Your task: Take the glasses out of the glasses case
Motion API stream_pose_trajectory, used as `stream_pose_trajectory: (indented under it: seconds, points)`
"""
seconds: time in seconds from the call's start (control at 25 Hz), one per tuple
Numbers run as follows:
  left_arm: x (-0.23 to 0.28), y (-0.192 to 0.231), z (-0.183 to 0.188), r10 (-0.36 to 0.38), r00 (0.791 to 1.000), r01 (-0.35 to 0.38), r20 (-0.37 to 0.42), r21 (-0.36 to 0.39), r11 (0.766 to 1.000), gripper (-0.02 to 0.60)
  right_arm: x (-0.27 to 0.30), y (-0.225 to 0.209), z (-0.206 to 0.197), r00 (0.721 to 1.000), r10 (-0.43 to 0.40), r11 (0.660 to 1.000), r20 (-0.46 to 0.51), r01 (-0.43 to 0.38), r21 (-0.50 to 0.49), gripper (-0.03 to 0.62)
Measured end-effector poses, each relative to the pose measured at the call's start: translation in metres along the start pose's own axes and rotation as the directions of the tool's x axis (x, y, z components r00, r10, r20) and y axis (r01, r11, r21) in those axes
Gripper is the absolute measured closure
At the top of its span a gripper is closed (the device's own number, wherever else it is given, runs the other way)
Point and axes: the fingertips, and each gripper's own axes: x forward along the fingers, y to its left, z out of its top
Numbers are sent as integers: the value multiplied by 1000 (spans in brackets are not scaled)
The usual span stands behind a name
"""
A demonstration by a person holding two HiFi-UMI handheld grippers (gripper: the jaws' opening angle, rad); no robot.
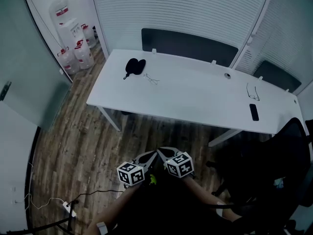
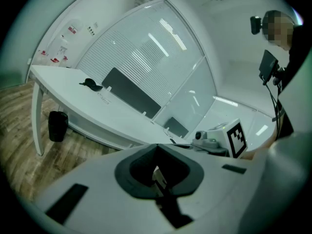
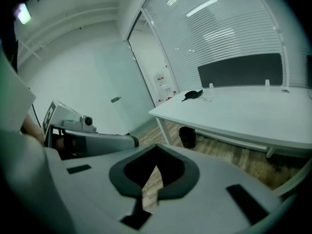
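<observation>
A black glasses case [image 1: 133, 66] lies at the far left end of the white table [image 1: 195, 94], with a thin-framed pair of glasses [image 1: 151, 79] on the tabletop just right of it. Both show small in the left gripper view, case [image 2: 90, 84] and glasses [image 2: 104, 97], and in the right gripper view, case [image 3: 193, 95] and glasses [image 3: 210, 99]. My left gripper [image 1: 150, 154] and right gripper [image 1: 165, 152] hang close to my body, well short of the table, tips nearly touching each other. Both are shut with nothing in them.
A second pair of glasses [image 1: 253, 92] and a black phone [image 1: 254, 112] lie at the table's right end. A black chair [image 1: 274, 180] stands at right. Water bottles [image 1: 73, 38] fill the far left corner. A black bin [image 2: 57, 126] sits under the table.
</observation>
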Motion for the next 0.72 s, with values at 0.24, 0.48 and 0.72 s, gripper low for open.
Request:
stream_pose_trajectory:
  seconds: [0.24, 0.48, 0.72]
  points:
    - [-1, 11, 19, 15, 999, -15, 30, 1, 1000, 575, 13, 1, 18, 999, 50, 999, -1, -50, -7, 579]
    - [0, 17, 17, 0, 1000, 0, -9, -6, 1000, 575, 20, 1, 15, 997, 70, 998, -30, -70, 8, 579]
    - [-6, 22, 5, -13, 998, 14, -61, 28, 999, 575, 26, 6, 1, 994, 96, 994, -54, -93, 53, 579]
